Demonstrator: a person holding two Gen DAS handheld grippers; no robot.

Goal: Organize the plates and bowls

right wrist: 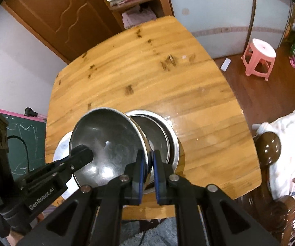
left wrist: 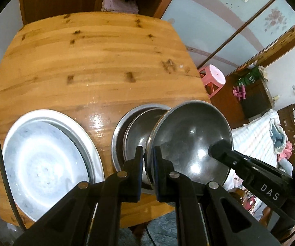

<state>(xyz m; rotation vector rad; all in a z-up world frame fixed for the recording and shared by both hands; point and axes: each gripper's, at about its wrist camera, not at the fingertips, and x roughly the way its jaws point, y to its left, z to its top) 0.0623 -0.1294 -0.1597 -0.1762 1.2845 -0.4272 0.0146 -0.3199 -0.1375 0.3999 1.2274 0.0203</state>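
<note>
You are carrying one steel bowl (left wrist: 190, 141) between both grippers, and the job now, as I read it, is to nest it into the stacked bowls (left wrist: 135, 131) waiting on the wooden surface (left wrist: 98, 61). Keep both hands sinking together so the bowl stays level from rim to rim; if one side drops first, the edge will likely catch the stack's rim and clatter. Line its centre over the stack before you let it settle, and only then release, both sides at once.

The left gripper (left wrist: 147, 164) has its fingers closed tight on the bowl's near-left rim, the thin metal edge pinched between the blue pads. The right gripper (right wrist: 148, 166) is likewise clamped on the opposite rim. The bowl hangs tilted just above and partly overlapping the stack, close but not yet seated. The large pale plate (left wrist: 49, 164) sits beside the stack, apart from it; keep clear of it.
</note>
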